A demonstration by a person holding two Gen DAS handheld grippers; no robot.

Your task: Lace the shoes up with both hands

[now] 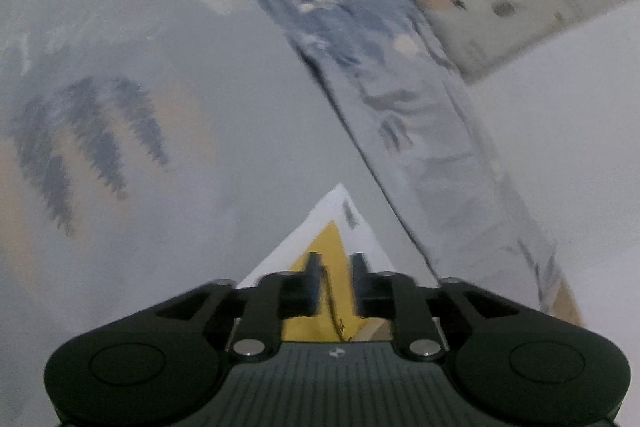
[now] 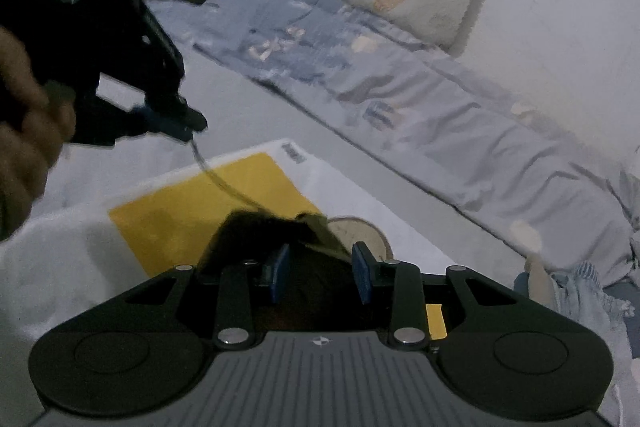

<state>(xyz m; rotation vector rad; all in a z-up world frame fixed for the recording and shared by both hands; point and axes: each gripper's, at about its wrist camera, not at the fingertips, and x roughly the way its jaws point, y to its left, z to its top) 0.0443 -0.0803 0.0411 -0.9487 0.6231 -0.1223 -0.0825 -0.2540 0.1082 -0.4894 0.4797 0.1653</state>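
Left gripper point(image 2: 192, 129) raised left of the dark shoe point(image 2: 264, 231), jaws narrow, lace point(image 2: 224, 183) trailing from its tips. Right gripper point(image 2: 320, 271) part open, straddling shoe.

Both fisheye views are dim and bluish, with soft, even light and no glare or hard shadows that we can see. In the left wrist view, we find the patterned bedding point(image 1: 92, 139) smeared by motion blur from 9 to 1 o'clock, while the gripper body at 6 o'clock stays sharp. In the right wrist view, black vignetting rounds the upper corners, and the hand point(image 2: 24, 115) at 9 o'clock is blurred.
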